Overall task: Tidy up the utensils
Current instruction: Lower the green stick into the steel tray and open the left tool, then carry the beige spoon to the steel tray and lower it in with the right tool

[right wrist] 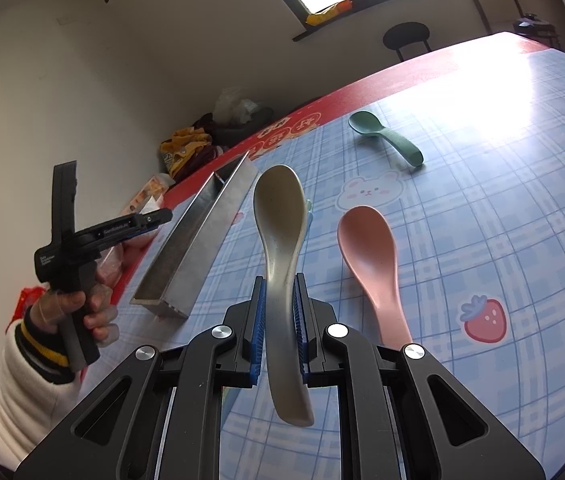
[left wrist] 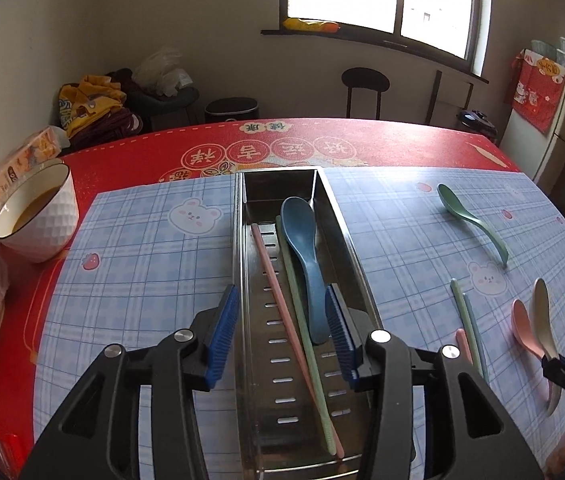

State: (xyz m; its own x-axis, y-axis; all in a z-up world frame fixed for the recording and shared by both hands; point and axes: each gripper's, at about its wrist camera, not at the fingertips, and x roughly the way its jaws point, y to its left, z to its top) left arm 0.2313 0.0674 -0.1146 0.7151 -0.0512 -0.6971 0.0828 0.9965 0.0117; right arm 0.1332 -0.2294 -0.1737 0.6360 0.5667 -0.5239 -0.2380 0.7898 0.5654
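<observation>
A long steel utensil tray (left wrist: 332, 200) lies on the blue checked mat and holds a dark blue spoon (left wrist: 302, 248), a pink chopstick (left wrist: 282, 304) and a green chopstick (left wrist: 302, 320). My left gripper (left wrist: 282, 316) is open and empty above the tray's near half. My right gripper (right wrist: 280, 296) is shut on the handle of a beige spoon (right wrist: 278, 208), also seen in the left wrist view (left wrist: 542, 312). A pink spoon (right wrist: 370, 248) lies beside it on the mat. A green spoon (right wrist: 386, 136) lies farther off. The tray (right wrist: 202, 224) shows to the left.
Loose chopsticks (left wrist: 468, 320) lie on the mat right of the tray. A white bowl (left wrist: 42, 216) of orange liquid stands at the table's left edge, with bags and packets beside it. A stool (left wrist: 364, 84) stands beyond the table's far edge.
</observation>
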